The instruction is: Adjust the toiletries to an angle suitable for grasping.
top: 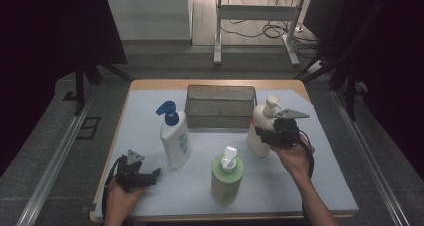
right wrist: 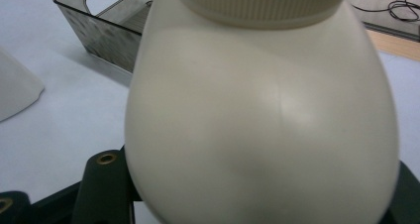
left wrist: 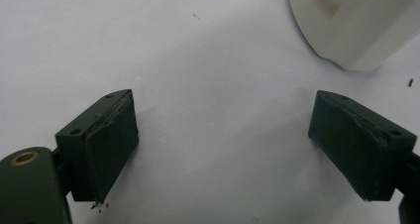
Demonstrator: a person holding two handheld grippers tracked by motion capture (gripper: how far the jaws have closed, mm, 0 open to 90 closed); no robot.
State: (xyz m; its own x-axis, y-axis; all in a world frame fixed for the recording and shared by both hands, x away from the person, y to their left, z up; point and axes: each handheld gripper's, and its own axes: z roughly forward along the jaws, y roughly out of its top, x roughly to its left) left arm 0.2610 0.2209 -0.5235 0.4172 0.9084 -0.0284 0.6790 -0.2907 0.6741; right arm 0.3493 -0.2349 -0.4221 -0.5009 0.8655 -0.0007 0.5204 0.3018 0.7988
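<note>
While right gripper [top: 272,132] jaws pinch cream pump bottle [right wrist: 262,110], left gripper [left wrist: 223,144] jaws spread wide, empty.

Left gripper [top: 150,176] low at the near left of the table, held in the left hand [top: 120,193], jaws pointing right and slightly away. In its own view the jaws stand wide apart with nothing between them; both pads [left wrist: 111,147] bare, a little worn along the edges. Cable loops back past the wrist.

Right gripper [top: 264,133] raised at the right, grey plate on top, jaws pointing left. Right hand [top: 295,153] grips it from below; forearm comes up from the bottom edge, angled inward. Jaws closed on the cream bottle [right wrist: 262,115], one at each side of its body.
</note>
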